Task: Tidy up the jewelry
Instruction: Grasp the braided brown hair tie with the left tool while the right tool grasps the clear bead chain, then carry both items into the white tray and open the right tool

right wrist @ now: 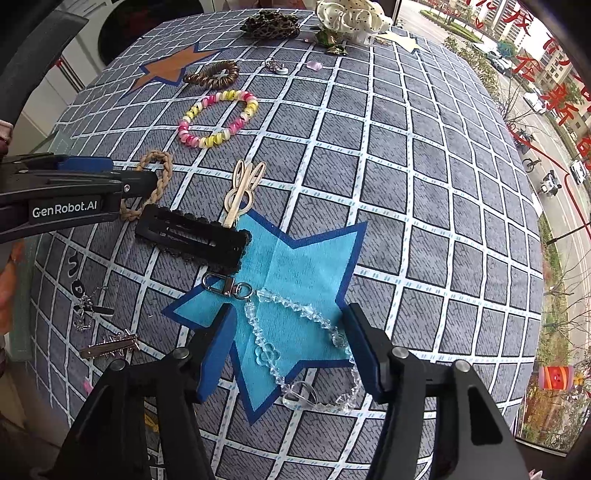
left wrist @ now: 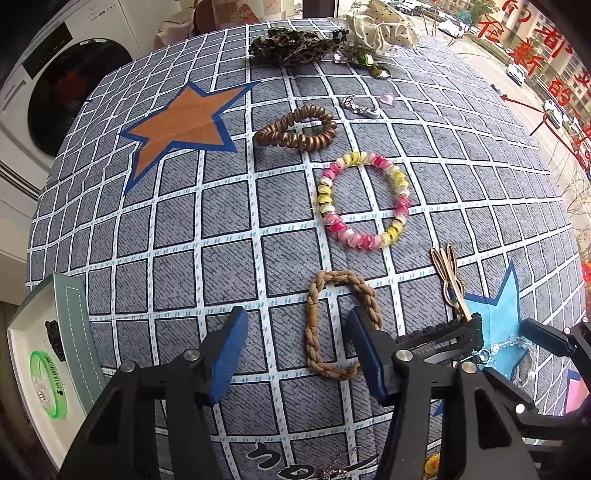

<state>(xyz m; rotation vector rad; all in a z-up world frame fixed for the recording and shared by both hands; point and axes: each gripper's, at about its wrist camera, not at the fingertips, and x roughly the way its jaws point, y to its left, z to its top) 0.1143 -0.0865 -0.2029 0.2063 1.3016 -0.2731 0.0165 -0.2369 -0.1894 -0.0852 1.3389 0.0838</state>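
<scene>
My left gripper [left wrist: 298, 315] points down at the checked tablecloth [left wrist: 229, 229], jaws apart. A tan braided hair tie [left wrist: 314, 321] lies flat between them. Its right side runs under the right pad [left wrist: 365, 350], and the left pad stands clear of it. My right gripper [right wrist: 290, 312] hangs open over the light blue star [right wrist: 295, 266]. A clear bead chain [right wrist: 295, 306] with a silver clasp [right wrist: 227, 286] lies between its fingers and brushes the right one. At the left edge, a white tray [left wrist: 22, 321] holds a green wristband [left wrist: 44, 384] and a black piece [left wrist: 55, 339].
Loose on the cloth are a pink-yellow spiral tie [left wrist: 364, 201], a brown spiral tie [left wrist: 299, 129], a rabbit clip [right wrist: 242, 188], a black snap clip [right wrist: 192, 236], a silver clip [right wrist: 110, 345], and leopard [left wrist: 291, 46] and cream scrunchies [left wrist: 384, 26]. A washing machine [left wrist: 55, 92] stands left, a window right.
</scene>
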